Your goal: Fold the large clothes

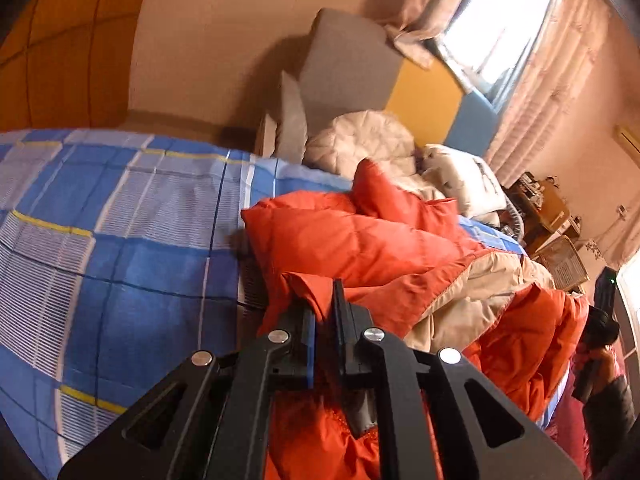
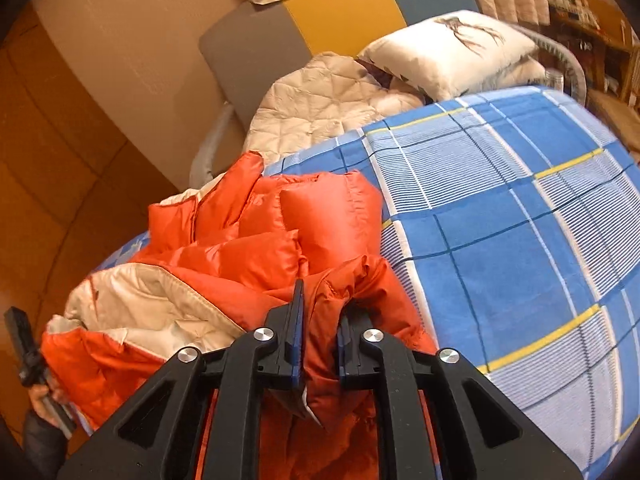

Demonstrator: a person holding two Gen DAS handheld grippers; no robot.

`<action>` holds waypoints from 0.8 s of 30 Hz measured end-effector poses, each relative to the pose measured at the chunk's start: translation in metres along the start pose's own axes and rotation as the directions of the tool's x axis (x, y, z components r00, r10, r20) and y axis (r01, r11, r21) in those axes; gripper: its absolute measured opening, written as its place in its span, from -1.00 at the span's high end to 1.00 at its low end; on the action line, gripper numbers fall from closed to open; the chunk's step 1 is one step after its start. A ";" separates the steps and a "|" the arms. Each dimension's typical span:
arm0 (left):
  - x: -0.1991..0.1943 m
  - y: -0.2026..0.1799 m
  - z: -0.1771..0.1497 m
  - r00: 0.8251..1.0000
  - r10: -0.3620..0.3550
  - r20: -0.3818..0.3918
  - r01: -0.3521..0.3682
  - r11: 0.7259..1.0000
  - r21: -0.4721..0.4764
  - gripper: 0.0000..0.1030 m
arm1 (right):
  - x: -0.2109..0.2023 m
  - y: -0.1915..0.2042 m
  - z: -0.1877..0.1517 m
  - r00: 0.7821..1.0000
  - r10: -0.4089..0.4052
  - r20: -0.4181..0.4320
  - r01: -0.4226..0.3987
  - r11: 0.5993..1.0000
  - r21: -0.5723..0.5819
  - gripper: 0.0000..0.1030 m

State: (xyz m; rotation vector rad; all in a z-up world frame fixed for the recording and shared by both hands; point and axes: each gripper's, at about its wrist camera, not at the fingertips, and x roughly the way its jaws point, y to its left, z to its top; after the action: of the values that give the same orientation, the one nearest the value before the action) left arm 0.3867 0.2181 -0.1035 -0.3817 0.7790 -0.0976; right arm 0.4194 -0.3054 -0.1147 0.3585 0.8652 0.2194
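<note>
Orange jacket (image 1: 360, 240), cream lining; blue plaid sheet (image 1: 120, 220).

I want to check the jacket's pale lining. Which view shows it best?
The right wrist view: the orange jacket lies opened, and its cream lining shows broadly. The left wrist view shows a narrower tan strip of lining between orange folds.

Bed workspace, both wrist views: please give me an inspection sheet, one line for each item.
Surface: bed with blue checked sheet.
Job's things: orange padded jacket, crumpled, beige lining showing.
Clutter: cream quilted blanket and white pillow at the head end.
Grippers: left gripper shut on a jacket fold; right gripper shut on bunched jacket fabric.
Cables: nothing seen.
Surroundings: grey, yellow and blue headboard, window with curtains, cluttered wooden desk.
</note>
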 end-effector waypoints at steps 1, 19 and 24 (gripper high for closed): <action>0.002 0.000 0.000 1.000 0.003 -0.003 -0.003 1.000 -0.001 0.83 | 0.001 -0.001 0.002 1.000 0.018 -0.004 -0.018 1.000 0.015 0.53; -0.058 0.038 -0.004 0.980 -0.131 0.149 0.150 0.981 -0.125 -0.89 | -0.057 -0.048 -0.061 0.995 0.088 0.037 -0.090 0.994 0.069 -0.71; -0.051 0.057 -0.048 0.987 -0.153 0.057 0.159 0.980 -0.119 -0.86 | -0.043 -0.043 -0.074 0.998 0.062 0.021 -0.063 0.998 0.024 -0.71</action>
State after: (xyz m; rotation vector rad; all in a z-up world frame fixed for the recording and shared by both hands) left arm 0.3136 0.2679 -0.1221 -0.5603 0.7093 -0.1879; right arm 0.3368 -0.3432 -0.1451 0.4101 0.8384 0.2628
